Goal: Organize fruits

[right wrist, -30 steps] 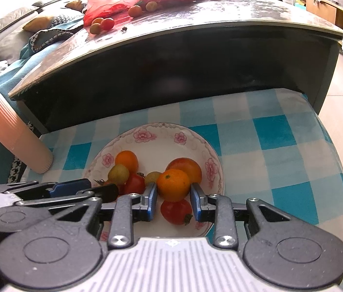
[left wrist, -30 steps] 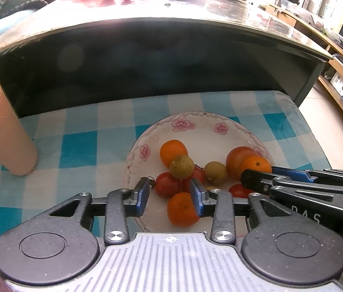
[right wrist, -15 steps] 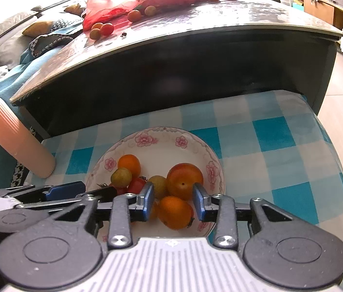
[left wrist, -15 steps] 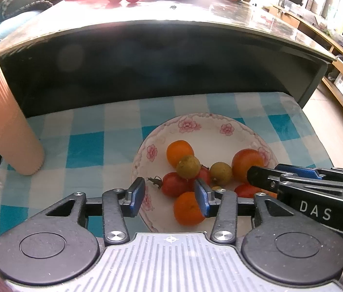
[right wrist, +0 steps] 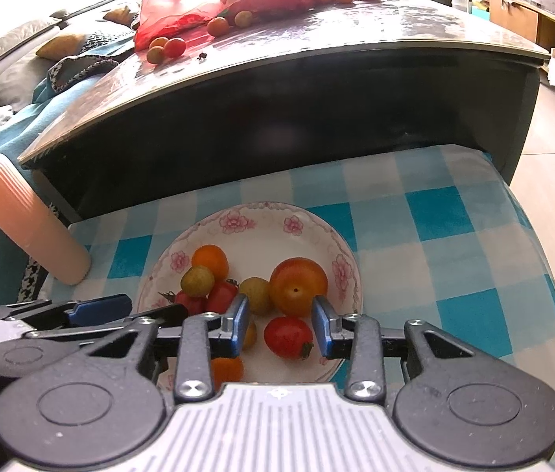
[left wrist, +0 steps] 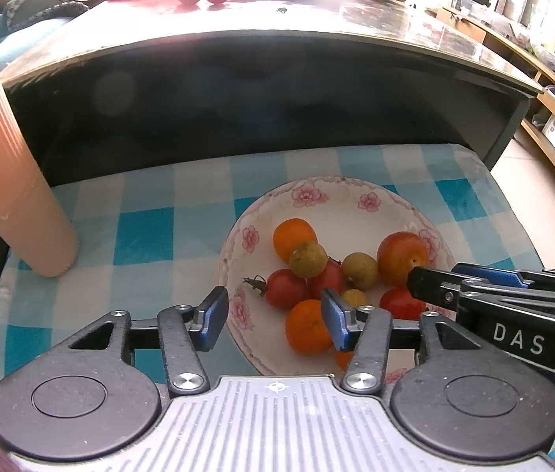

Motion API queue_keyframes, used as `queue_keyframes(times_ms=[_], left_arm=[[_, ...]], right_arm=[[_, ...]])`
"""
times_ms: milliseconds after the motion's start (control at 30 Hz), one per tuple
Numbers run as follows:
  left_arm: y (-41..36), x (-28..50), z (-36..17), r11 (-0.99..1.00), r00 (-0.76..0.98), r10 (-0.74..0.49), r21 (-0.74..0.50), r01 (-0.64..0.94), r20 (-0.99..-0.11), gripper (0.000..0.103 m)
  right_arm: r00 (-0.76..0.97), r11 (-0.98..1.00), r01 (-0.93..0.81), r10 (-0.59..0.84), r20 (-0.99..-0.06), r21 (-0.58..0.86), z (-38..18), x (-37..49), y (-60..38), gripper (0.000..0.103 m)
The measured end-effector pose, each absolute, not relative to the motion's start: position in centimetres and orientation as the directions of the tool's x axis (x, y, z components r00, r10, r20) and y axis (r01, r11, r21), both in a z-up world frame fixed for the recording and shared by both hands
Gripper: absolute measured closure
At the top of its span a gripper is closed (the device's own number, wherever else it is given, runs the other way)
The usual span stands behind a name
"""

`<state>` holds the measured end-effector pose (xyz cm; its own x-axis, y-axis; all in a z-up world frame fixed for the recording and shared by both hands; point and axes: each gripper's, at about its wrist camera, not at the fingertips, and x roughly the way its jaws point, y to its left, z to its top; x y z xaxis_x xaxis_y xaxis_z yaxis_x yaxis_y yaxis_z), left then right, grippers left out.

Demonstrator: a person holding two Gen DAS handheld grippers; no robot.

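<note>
Fruits sit in the flowered plate (left wrist: 308, 192), centre of frame. Left gripper (left wrist: 273, 316) jaws are opening, nothing clamped; right gripper (right wrist: 279, 324) released, empty, above a red tomato (right wrist: 287, 336). We judge tomatoes soft, round, prone to rolling: grasp gently across the middle.

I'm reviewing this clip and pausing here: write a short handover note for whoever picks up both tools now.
Left tool: jaws opening, nothing gripped; an orange lies on the plate beneath it.
Right tool: open, empty, above a red tomato.
Done: a mix of oranges, tomatoes and small greenish fruits sits on the plate.
Left: more fruit lies loose by the red bag on the dark table behind; fetch it and add it.
</note>
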<state>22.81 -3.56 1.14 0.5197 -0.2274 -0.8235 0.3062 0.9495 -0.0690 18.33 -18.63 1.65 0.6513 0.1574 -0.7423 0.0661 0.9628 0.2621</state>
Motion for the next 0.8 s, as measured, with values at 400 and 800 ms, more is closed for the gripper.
queue_keyframes(times_ms=[400, 800], left_arm=[[-3.7, 21.2, 1.9, 0.951, 0.536, -0.21, -0.042, 0.308, -0.818, 0.03], [-3.3, 19.3, 2.9, 0.955, 0.573, -0.179, -0.002, 0.295, -0.8, 0.017]], right_arm=[[0.642, 0.967, 0.07, 0.143, -0.753, 0.244, 1.8, 16.2, -18.7, 0.053], [0.662, 0.976, 0.066, 0.111, -0.741, 0.205, 2.8, 13.8, -18.6, 0.051]])
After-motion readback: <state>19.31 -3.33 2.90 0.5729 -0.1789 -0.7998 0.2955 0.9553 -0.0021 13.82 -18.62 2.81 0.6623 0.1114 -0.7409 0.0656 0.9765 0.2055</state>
